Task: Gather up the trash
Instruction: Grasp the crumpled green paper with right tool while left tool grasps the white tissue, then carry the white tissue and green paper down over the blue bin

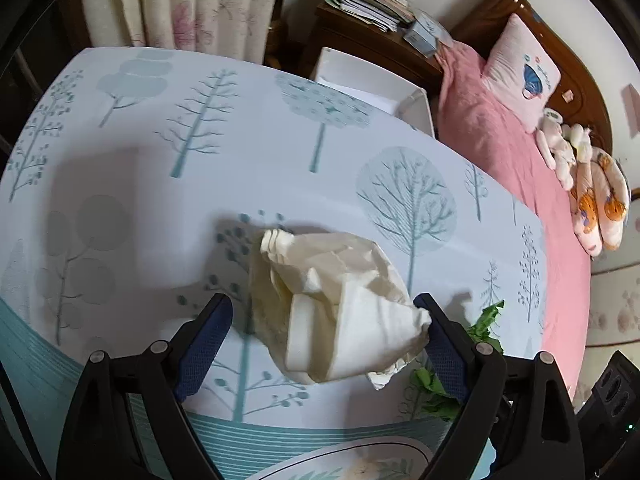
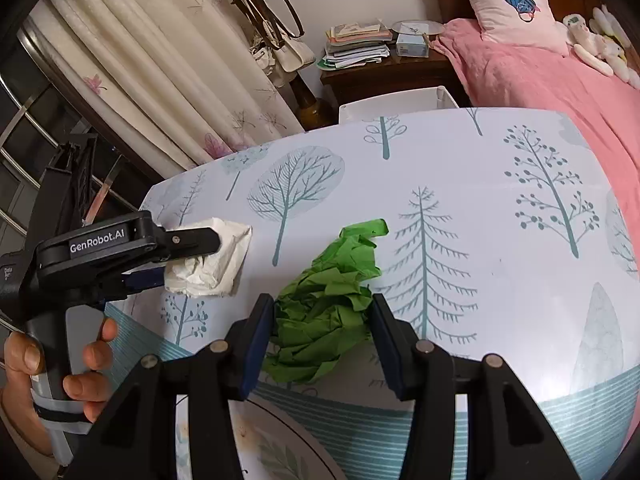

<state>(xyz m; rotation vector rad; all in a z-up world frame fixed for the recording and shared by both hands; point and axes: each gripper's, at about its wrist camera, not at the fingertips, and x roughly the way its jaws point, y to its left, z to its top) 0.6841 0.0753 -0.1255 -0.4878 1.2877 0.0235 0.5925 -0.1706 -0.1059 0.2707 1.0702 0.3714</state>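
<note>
Lying on the table: two pieces of trash, a white crumpled tissue (image 1: pixel 332 304) and a green crumpled paper (image 2: pixel 326 312), near each other by the table's near edge.
Tissue, long axis: in the left wrist view it runs from a narrow bunched end far-left to a twisted tail near-right; the tail points at the right-hand finger.
Green paper, long axis: it runs away from the near edge, with a thin strip pointing toward the far edge.
Left gripper (image 1: pixel 324 340): jaws spread wide around the tissue; the right-hand pad (image 1: pixel 444 356) touches the tail, the other pad stands apart from it. Not clamped.
Right gripper (image 2: pixel 322 344): jaws on either side of the green paper; both pads lie against its folds, so it looks grasped.
Hand (image 2: pixel 60 364): wraps the left gripper's handle, at the table's left side.
Table (image 1: pixel 280 128): covered in pale cloth printed with blue-grey trees, striped band along the near edge.
Plate (image 2: pixel 264 444): leaf pattern, at the near edge below the jaws.
White bin (image 2: pixel 400 106): just beyond the table's far edge.
Bed (image 2: pixel 560 84): pink cover, beyond the far-right corner.
</note>
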